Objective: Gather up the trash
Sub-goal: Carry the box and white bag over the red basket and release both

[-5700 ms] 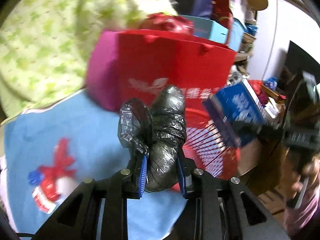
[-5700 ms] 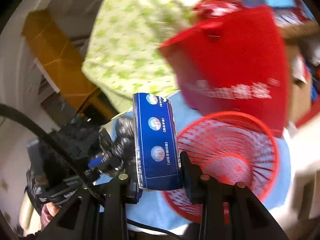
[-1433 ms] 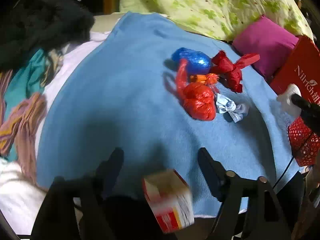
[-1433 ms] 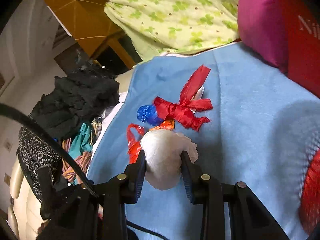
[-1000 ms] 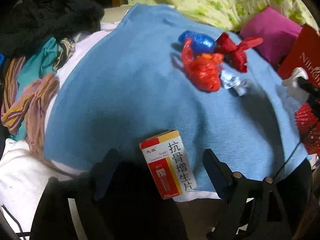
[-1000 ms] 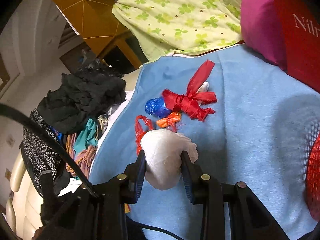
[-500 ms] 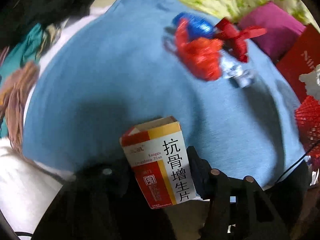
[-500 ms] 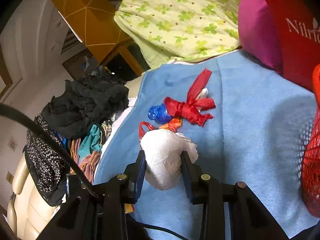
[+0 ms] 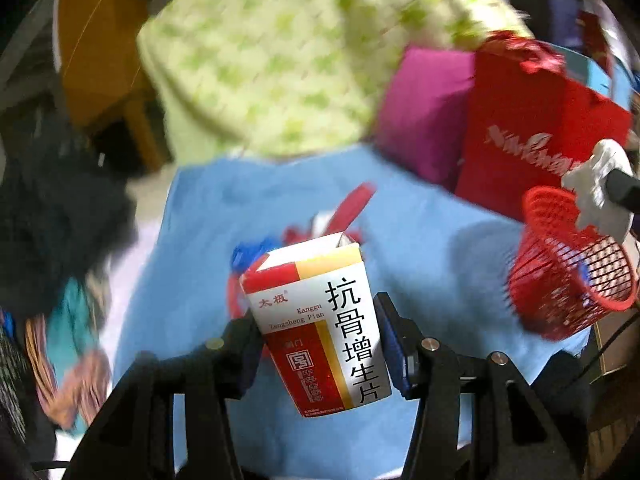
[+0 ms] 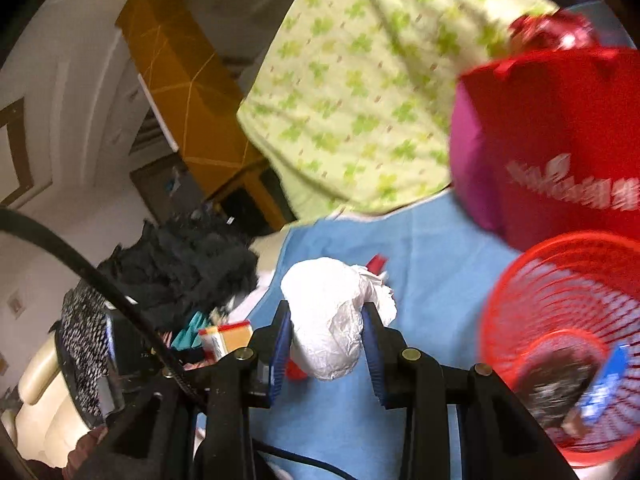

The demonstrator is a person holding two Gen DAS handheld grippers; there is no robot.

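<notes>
My left gripper [image 9: 320, 344] is shut on a red, yellow and white medicine box [image 9: 320, 320] and holds it above the blue cloth [image 9: 420, 240]. My right gripper [image 10: 326, 344] is shut on a white crumpled plastic bag [image 10: 328, 312]; the bag also shows in the left wrist view [image 9: 600, 188], just above the rim of the red mesh basket [image 9: 568, 268]. In the right wrist view the basket [image 10: 560, 320] is at the lower right and holds a black bag [image 10: 560, 384] and a blue box [image 10: 604, 376]. Red and blue trash bundles [image 9: 320, 220] lie on the cloth behind the box.
A red paper bag [image 9: 532, 132] and a magenta cushion [image 9: 424, 116] stand behind the basket. A green-patterned quilt [image 10: 360, 100] is at the back. Dark clothes [image 10: 180, 264] are piled at the left, by a cream seat [image 10: 36, 412].
My left gripper has closed on the medicine box and lifted it, turning toward the basket. My right gripper has carried the white bag toward the basket.
</notes>
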